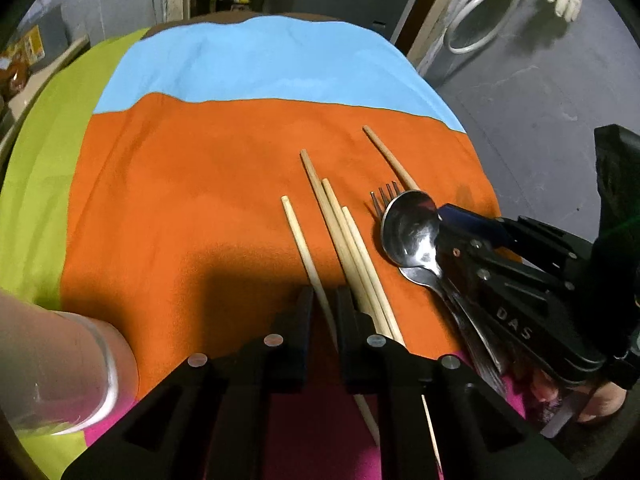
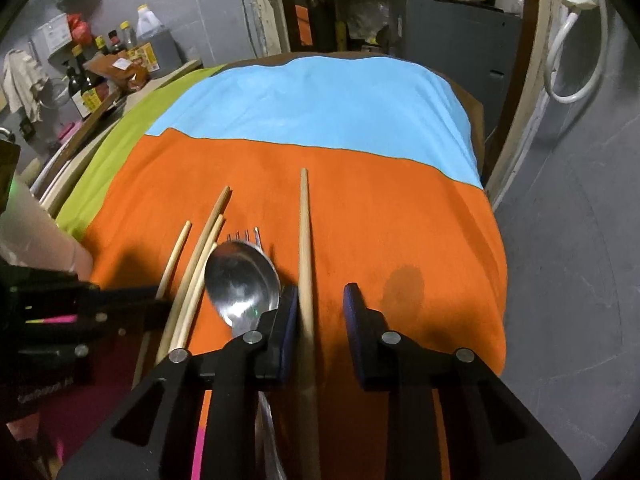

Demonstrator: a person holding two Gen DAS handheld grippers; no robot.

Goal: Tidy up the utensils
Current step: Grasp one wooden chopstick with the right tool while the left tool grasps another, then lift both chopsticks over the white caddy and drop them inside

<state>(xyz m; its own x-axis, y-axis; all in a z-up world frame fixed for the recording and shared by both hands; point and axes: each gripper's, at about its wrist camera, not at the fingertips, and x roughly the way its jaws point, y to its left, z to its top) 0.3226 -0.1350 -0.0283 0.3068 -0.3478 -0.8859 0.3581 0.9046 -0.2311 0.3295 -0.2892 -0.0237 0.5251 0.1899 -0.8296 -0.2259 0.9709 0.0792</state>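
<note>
**Mid-sort: chopsticks & cutlery on cloth-covered counter**

Risk first: the lone chopstick point(image 2: 306, 240) lies beside the left finger point(image 2: 286, 320), not centred, so closing may roll it off-axis. Right hand-held gripper point(image 2: 320, 312): jaws spread wide, holding nothing. Left hand-held gripper point(image 1: 325, 308): jaws nearly together around one chopstick point(image 1: 302, 246); firm pinch probable, contact hidden. A three-stick bundle point(image 1: 348, 236) lies just beside. Spoon point(image 2: 242, 280) overlaps fork point(image 2: 244, 236); nudging either could scatter both across the orange cloth point(image 2: 380, 220).

fork point(image 1: 385, 197) mostly hidden under spoon point(image 1: 410, 227)
</note>
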